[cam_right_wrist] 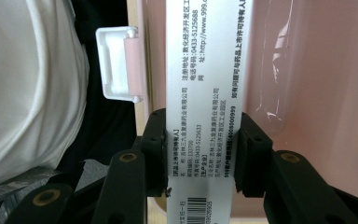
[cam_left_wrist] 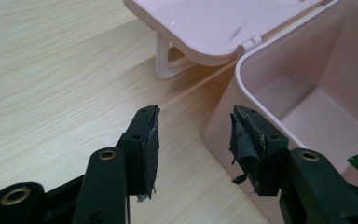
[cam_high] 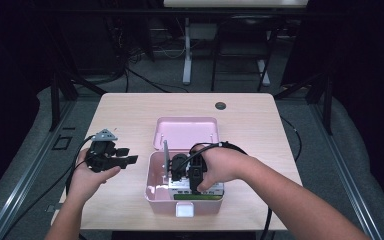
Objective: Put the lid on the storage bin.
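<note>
Now we work at the table (cam_high: 130, 107), where the pink bin (cam_high: 152, 187) sits with its lid (cam_high: 185, 132) flung back. Our right gripper (cam_right_wrist: 200, 149) clamps the white carton (cam_right_wrist: 205, 70) and holds it inside the bin; we judge the placing step is in hand, and next comes letting go near the front wall. Our left gripper (cam_left_wrist: 193, 140) hovers released beside the bin's rim, with bare tabletop behind it.

We count one pink storage box (cam_high: 152, 186) with one open lid (cam_high: 186, 132) on one worktop (cam_high: 130, 112). Inside it we see one white medicine carton (cam_right_wrist: 205, 60). We hold two grippers, left (cam_high: 125, 157) and right (cam_high: 182, 179).
</note>
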Demonstrator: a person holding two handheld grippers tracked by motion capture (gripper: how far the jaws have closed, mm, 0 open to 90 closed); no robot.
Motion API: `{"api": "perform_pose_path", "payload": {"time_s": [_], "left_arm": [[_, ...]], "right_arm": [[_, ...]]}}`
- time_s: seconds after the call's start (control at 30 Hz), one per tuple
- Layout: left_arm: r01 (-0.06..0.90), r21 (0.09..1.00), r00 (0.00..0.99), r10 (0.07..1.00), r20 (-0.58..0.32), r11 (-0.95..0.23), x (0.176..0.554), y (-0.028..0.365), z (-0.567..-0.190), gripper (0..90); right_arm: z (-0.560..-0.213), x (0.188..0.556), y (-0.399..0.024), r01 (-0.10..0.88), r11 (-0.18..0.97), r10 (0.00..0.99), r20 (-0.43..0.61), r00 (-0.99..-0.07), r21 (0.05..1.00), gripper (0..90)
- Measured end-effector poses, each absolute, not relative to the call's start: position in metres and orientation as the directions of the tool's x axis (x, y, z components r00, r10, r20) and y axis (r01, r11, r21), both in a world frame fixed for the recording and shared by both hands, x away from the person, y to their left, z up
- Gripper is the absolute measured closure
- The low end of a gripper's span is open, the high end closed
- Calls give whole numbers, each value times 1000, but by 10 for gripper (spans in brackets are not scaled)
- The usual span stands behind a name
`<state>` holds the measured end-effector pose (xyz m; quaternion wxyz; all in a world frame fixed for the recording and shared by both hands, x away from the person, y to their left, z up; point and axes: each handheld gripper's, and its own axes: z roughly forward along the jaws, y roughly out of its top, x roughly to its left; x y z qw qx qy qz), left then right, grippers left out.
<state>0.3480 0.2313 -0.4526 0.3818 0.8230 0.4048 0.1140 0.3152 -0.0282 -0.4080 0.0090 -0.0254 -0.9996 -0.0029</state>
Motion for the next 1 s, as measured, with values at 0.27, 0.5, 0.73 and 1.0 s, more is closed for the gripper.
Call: {"api": "perform_pose_path", "payload": {"time_s": [0.27,0.5,0.73,1.0], "left_arm": [[580,722,645,754,-124,-377,348,232,-453,514],[578,723,645,755,-122,-377,348,232,-453,513],[580,721,645,754,-123,-379,348,232,-453,514],[579,721,646,754,-121,-380,348,232,-453,514]], "right_arm": [[-420,316,-28,45,999,44,31,-999,4,618],[-429,319,-27,43,999,43,51,-998,5,618],[-440,323,-28,46,999,46,72,-996,7,618],[-451,325,-28,50,999,49,81,-996,1,617]]}}
